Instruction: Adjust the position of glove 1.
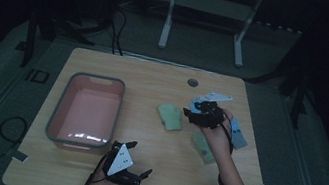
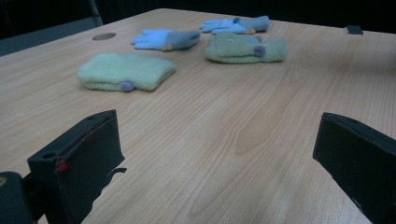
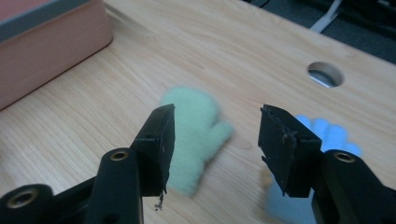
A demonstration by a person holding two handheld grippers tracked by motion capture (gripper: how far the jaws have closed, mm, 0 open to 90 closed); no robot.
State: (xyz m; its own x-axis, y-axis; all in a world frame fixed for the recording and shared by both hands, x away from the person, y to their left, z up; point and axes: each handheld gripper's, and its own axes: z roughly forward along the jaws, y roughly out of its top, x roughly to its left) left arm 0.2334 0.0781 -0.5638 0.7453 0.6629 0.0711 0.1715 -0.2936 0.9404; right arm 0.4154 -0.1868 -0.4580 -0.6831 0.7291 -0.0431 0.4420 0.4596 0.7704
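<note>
High view: pink bin (image 1: 85, 109) empty, so nothing sorted; four gloves on the table.
Left gripper view: left gripper (image 2: 210, 163) spread, idle (nothing between the jaws).
Right gripper view: right gripper (image 3: 212, 144) part-open over green mitten (image 3: 196, 128), gripping nothing, blue glove (image 3: 327, 135) beside.

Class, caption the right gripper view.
Open right claw above a green mitten and blue glove on the wooden table.

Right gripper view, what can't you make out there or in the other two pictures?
- Right gripper view: green mitten and blue glove blurred; the right gripper jaws cover part of each.
- High view: second green mitten partly under the hand; dim.
- Left gripper view: mitten button too small to read.
</note>
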